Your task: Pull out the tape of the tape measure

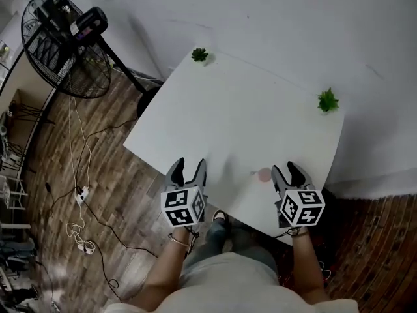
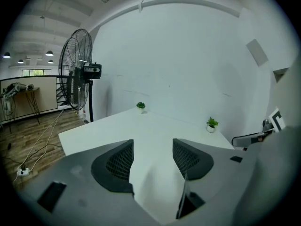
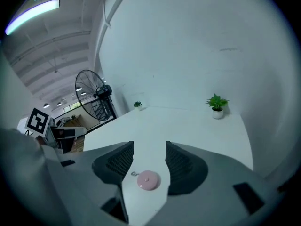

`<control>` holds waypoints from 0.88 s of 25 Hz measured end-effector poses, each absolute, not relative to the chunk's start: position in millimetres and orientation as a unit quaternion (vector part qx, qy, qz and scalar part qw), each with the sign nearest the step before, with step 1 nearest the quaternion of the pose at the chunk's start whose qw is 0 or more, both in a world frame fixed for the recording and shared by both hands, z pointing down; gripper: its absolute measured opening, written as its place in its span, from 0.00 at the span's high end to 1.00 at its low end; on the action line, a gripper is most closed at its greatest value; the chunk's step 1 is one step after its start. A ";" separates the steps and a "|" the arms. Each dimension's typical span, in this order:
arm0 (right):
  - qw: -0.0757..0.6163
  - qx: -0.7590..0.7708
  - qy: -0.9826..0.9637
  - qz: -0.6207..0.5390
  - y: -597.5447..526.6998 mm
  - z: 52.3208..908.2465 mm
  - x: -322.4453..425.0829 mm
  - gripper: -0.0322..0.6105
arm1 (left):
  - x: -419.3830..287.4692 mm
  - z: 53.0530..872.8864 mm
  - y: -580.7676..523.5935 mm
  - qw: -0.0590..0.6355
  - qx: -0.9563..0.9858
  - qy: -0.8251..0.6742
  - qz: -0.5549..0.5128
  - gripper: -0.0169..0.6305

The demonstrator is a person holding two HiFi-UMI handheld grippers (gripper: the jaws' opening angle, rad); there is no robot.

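we hold the right hand-held gripper (image 1: 285,168) released just beside the pink tape measure (image 1: 263,173) on the counter (image 1: 247,109), the left hand-held gripper (image 1: 191,163) released farther from it.

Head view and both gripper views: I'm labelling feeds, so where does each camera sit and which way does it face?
Head view: on the person's head, looking steeply down at the white table; forearms, left gripper, right gripper show.
Left gripper view: on the left gripper, facing along its open, empty jaws across the table.
Right gripper view: on the right gripper, facing along its open jaws, pink tape measure on the table seen between them.
Shared: both gripper views show the standing fan and two potted plants.
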State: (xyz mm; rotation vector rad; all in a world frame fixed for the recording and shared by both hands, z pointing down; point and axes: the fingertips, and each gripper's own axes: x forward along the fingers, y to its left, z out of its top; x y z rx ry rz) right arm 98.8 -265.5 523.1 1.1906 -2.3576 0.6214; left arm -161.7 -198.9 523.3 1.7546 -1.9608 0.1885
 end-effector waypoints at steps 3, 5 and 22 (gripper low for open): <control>0.231 0.412 -0.852 0.227 -260.4 537.9 93.6 0.62 | -165.7 533.4 -192.9 0.256 0.634 -0.726 0.073 0.57; 0.244 0.403 -0.851 0.231 -254.8 547.6 92.1 0.61 | -166.6 541.8 -187.3 0.265 0.628 -0.727 0.076 0.57; 0.341 0.349 -0.844 0.223 -225.5 613.5 90.4 0.60 | -174.7 594.8 -173.8 0.289 0.609 -0.732 0.099 0.57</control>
